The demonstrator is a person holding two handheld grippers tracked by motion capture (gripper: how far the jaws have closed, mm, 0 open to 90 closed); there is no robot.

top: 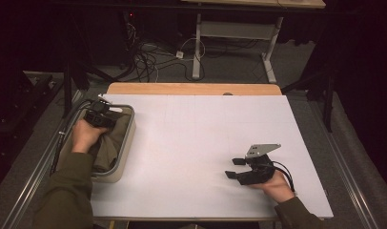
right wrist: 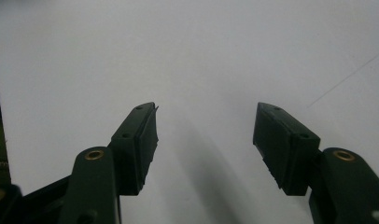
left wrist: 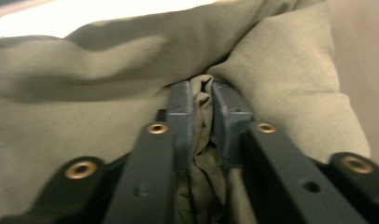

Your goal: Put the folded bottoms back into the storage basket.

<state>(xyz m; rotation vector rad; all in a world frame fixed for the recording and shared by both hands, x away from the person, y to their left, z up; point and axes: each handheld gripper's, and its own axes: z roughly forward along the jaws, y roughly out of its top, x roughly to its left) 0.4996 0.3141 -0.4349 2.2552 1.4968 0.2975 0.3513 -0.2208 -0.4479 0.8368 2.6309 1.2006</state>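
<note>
Two grippers are working at a table under a white sheet [top: 196,143]. The left gripper [top: 98,116] is reaching into a grey bin [top: 127,143] sitting at about nine o'clock on the table, at its left edge. An olive-green cloth [left wrist: 108,93] is lying bunched inside that bin. In the left gripper view a fold of this cloth is sitting between the two pads, which are standing narrow and appear to be pressing on it from both sides, though the picture is somewhat blurred. The person's left hand [top: 84,136] is resting over the cloth at six o'clock of the gripper.

The right gripper [top: 239,169] is hovering low over the sheet at about five o'clock on the table, well apart from the bin. Its jaws are standing wide, pointing toward nine o'clock, with bare white sheet between them.
</note>
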